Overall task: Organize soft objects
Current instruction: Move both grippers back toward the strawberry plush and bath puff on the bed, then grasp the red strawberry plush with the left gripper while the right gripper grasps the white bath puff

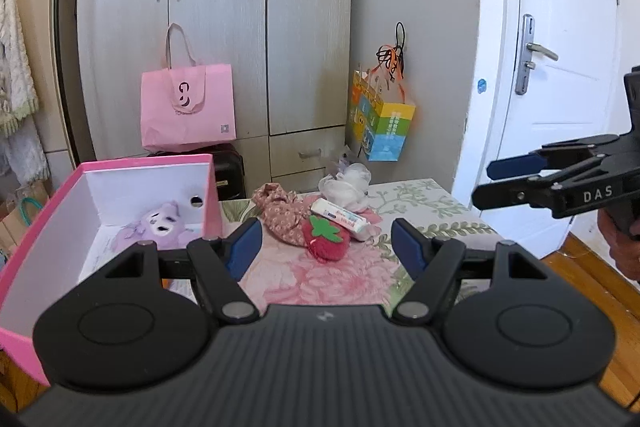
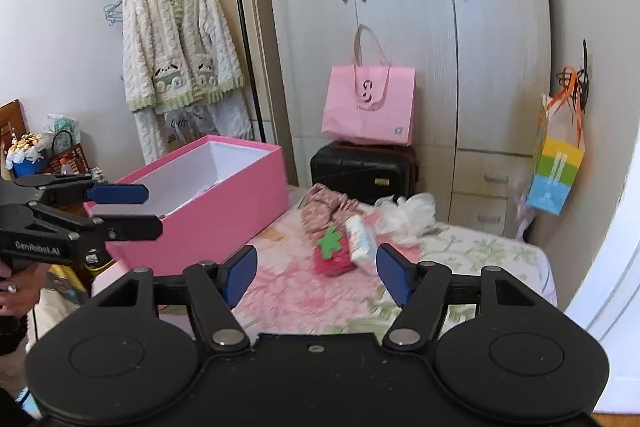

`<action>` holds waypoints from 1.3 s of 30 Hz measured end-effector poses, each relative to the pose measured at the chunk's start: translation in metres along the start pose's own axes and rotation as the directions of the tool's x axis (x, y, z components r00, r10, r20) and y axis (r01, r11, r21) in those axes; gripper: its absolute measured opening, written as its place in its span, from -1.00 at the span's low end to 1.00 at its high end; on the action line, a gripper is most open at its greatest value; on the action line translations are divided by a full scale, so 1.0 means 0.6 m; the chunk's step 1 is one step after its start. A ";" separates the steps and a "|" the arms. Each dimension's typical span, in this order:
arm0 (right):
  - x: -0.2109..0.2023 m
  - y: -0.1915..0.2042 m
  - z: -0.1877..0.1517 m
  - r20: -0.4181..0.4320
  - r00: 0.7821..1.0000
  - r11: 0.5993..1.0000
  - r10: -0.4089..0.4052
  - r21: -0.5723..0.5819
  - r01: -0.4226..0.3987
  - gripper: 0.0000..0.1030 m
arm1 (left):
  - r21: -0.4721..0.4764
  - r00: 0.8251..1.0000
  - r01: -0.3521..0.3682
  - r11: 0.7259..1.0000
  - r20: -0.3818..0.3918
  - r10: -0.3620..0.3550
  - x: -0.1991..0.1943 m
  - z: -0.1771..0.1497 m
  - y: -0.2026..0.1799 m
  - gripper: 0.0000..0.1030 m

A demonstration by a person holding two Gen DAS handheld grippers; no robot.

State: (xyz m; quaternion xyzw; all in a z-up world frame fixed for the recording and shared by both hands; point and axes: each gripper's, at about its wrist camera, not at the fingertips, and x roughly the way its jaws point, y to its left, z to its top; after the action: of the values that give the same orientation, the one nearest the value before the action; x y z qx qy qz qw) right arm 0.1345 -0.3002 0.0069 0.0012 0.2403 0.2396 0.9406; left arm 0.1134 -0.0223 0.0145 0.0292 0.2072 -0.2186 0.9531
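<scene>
On the floral bed sheet (image 1: pixel 320 279) lies a small heap: a red strawberry plush (image 1: pixel 326 241) (image 2: pixel 334 259), a white tissue pack (image 1: pixel 344 219) (image 2: pixel 362 241), a pink floral cloth (image 1: pixel 280 211) (image 2: pixel 326 207) and a white crumpled bundle (image 1: pixel 348 183) (image 2: pixel 404 211). To its left stands an open pink box (image 1: pixel 100 167) (image 2: pixel 208 223) holding a purple plush (image 1: pixel 160 227). My left gripper (image 1: pixel 326 251) (image 2: pixel 152 209) is open and empty, short of the strawberry. My right gripper (image 2: pixel 316 275) (image 1: pixel 486 183) is open and empty too, just before the heap.
Behind the bed are a wardrobe (image 1: pixel 220 27), a black suitcase (image 2: pixel 364 167) with a pink paper bag (image 1: pixel 188 111) on it, and a colourful hanging bag (image 1: pixel 380 131). A white door (image 1: pixel 560 87) is at the right. A fluffy robe (image 2: pixel 176 47) hangs on a rack at the left.
</scene>
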 end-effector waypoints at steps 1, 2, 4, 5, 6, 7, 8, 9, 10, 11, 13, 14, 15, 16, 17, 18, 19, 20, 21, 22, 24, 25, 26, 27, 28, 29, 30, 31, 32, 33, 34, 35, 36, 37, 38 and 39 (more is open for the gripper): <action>0.007 -0.007 -0.001 0.011 1.000 1.000 0.003 -0.003 -0.003 0.38 | -0.003 1.000 0.001 1.000 0.002 -0.001 0.012 -0.001 -0.004 0.37; 0.017 -0.014 -0.002 0.021 1.000 1.000 0.009 -0.006 -0.009 0.38 | -0.006 1.000 0.002 1.000 0.004 -0.002 0.024 -0.001 -0.007 0.37; 0.038 -0.026 -0.002 0.029 0.999 1.000 0.015 -0.022 -0.014 0.38 | -0.016 1.000 -0.001 1.000 -0.007 0.001 0.053 -0.002 -0.014 0.37; 0.049 -0.032 -0.002 0.031 0.999 1.000 0.011 -0.029 -0.010 0.38 | -0.021 1.000 -0.004 1.000 -0.013 0.003 0.068 -0.002 -0.017 0.37; 0.061 -0.037 -0.001 0.035 0.999 0.999 0.003 -0.036 -0.001 0.38 | -0.027 1.000 -0.006 1.000 -0.021 0.005 0.085 -0.004 -0.019 0.37; 0.071 -0.041 -0.001 0.041 0.999 0.999 -0.007 -0.041 0.009 0.38 | -0.031 0.999 -0.011 0.999 -0.032 0.010 0.100 -0.005 -0.020 0.37; 0.082 -0.047 -0.001 0.046 0.999 0.999 -0.016 -0.045 0.018 0.38 | -0.036 0.999 -0.019 0.999 -0.040 0.018 0.116 -0.006 -0.022 0.37; 0.097 -0.054 0.000 0.047 0.999 0.999 -0.024 -0.042 0.026 0.38 | -0.038 0.999 -0.025 0.999 -0.045 0.023 0.131 -0.008 -0.023 0.37; 0.111 -0.062 0.002 0.045 0.999 0.999 -0.030 -0.038 0.032 0.38 | -0.041 0.998 -0.030 0.999 -0.052 0.028 0.147 -0.011 -0.025 0.37; 0.124 -0.070 0.004 0.042 0.999 0.999 -0.032 -0.035 0.034 0.38 | -0.043 0.998 -0.034 0.999 -0.061 0.031 0.162 -0.013 -0.025 0.37; 0.153 -0.087 0.011 0.034 0.999 0.999 -0.032 -0.027 0.033 0.38 | -0.049 0.997 -0.038 0.998 -0.070 0.035 0.194 -0.019 -0.026 0.37; 0.165 -0.096 0.014 0.030 0.999 0.999 -0.027 -0.021 0.028 0.38 | -0.054 0.996 -0.040 0.998 -0.078 0.036 0.209 -0.021 -0.025 0.37; 0.179 -0.105 0.016 0.026 0.999 1.000 -0.023 -0.010 0.023 0.38 | -0.054 0.996 -0.042 0.998 -0.081 0.038 0.225 -0.025 -0.024 0.37; 0.193 -0.116 0.018 0.022 1.000 1.000 -0.016 -0.001 0.016 0.38 | -0.054 0.996 -0.052 0.997 -0.077 0.047 0.241 -0.030 -0.022 0.36; 0.208 -0.126 0.020 0.016 1.000 1.000 -0.003 0.004 0.003 0.38 | -0.062 0.995 -0.065 0.996 -0.078 0.060 0.256 -0.034 -0.019 0.34; 0.221 -0.135 0.020 0.007 1.000 1.000 0.014 0.005 -0.014 0.38 | -0.075 0.994 -0.079 0.994 -0.085 0.073 0.270 -0.039 -0.016 0.32; 0.237 -0.142 0.020 -0.006 1.000 1.000 0.025 0.002 -0.025 0.38 | -0.094 0.992 -0.095 0.991 -0.094 0.086 0.284 -0.043 -0.011 0.30; 0.251 -0.147 0.020 -0.016 1.000 1.000 0.021 -0.004 -0.021 0.38 | -0.104 0.991 -0.103 0.989 -0.098 0.093 0.293 -0.046 -0.008 0.30; 0.264 -0.149 0.019 -0.023 1.000 1.000 0.010 -0.018 -0.011 0.38 | -0.105 0.990 -0.110 0.988 -0.098 0.100 0.303 -0.049 -0.006 0.30; 0.276 -0.150 0.019 -0.023 1.000 0.999 -0.001 -0.035 0.000 0.38 | -0.108 0.990 -0.115 0.987 -0.099 0.105 0.309 -0.050 -0.004 0.30; 0.297 -0.158 0.019 -0.014 1.000 0.999 -0.015 -0.032 0.015 0.38 | -0.134 0.988 -0.118 0.984 -0.113 0.103 0.321 -0.050 0.003 0.25; 0.307 -0.163 0.020 -0.014 1.000 1.000 -0.016 -0.017 0.016 0.38 | -0.152 0.988 -0.113 0.982 -0.124 0.094 0.325 -0.048 0.007 0.19; 0.318 -0.170 0.021 -0.017 1.000 1.000 -0.019 -0.001 0.019 0.38 | -0.168 0.988 -0.101 0.981 -0.134 0.078 0.329 -0.047 0.009 0.18; 0.330 -0.176 0.022 -0.024 0.999 1.000 -0.028 0.010 0.028 0.38 | -0.181 0.987 -0.092 0.979 -0.143 0.066 0.334 -0.046 0.010 0.12; 0.343 -0.181 0.023 -0.031 0.998 0.999 -0.050 0.010 0.050 0.39 | -0.189 0.986 -0.094 0.977 -0.153 0.065 0.338 -0.047 0.009 0.08; 0.354 -0.184 0.022 -0.033 0.997 0.997 -0.073 0.006 0.073 0.39 | -0.193 0.985 -0.097 0.976 -0.162 0.066 0.342 -0.048 0.009 0.07; 0.364 -0.188 0.022 -0.034 0.996 0.996 -0.083 0.005 0.084 0.39 | -0.198 0.984 -0.094 0.976 -0.168 0.061 0.345 -0.050 0.008 0.03; 0.374 -0.192 0.020 -0.044 0.995 0.996 -0.084 0.011 0.084 0.39 | -0.202 0.984 -0.090 0.975 -0.171 0.055 0.347 -0.052 0.007 0.00; 0.382 -0.196 0.019 -0.059 0.995 0.997 -0.077 0.021 0.078 0.39 | -0.209 0.984 -0.085 0.974 -0.173 0.049 0.348 -0.053 0.006 -0.02; 0.391 -0.199 0.016 -0.074 0.995 0.997 -0.067 0.033 0.069 0.42 | -0.214 0.984 -0.081 0.973 -0.174 0.043 0.350 -0.053 0.006 -0.07; 0.396 -0.201 0.014 -0.082 0.995 0.997 -0.064 0.038 0.067 0.48 | -0.215 0.984 -0.073 0.974 -0.174 0.036 0.351 -0.053 0.005 -0.14; 0.400 -0.201 0.013 -0.084 0.994 0.997 -0.067 0.041 0.071 0.49 | -0.215 0.984 -0.067 0.974 -0.175 0.029 0.351 -0.054 0.004 -0.16; 0.405 -0.201 0.012 -0.091 0.993 0.996 -0.069 0.045 0.074 0.49 | -0.216 0.984 -0.062 0.974 -0.179 0.023 0.352 -0.054 0.003 -0.18; 0.409 -0.202 0.011 -0.099 0.993 0.996 -0.068 0.049 0.073 0.48 | -0.216 0.983 -0.056 0.975 -0.182 0.017 0.352 -0.055 0.002 -0.22; 0.413 -0.203 0.010 -0.106 0.992 0.996 -0.066 0.052 0.072 0.48 | -0.221 0.983 -0.051 0.974 -0.185 0.009 0.352 -0.056 0.002 -0.22; 0.416 -0.204 0.009 -0.117 0.991 0.996 -0.064 0.053 0.071 0.47 | -0.229 0.981 -0.041 0.972 -0.192 -0.004 0.353 -0.058 0.002 -0.22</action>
State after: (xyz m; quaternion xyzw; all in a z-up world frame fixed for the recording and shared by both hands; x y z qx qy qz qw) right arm 0.3840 -0.2952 -0.1151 0.0062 0.3010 0.2004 0.9323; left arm 0.2738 -0.1020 -0.1039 -0.0597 0.3217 -0.1803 0.9276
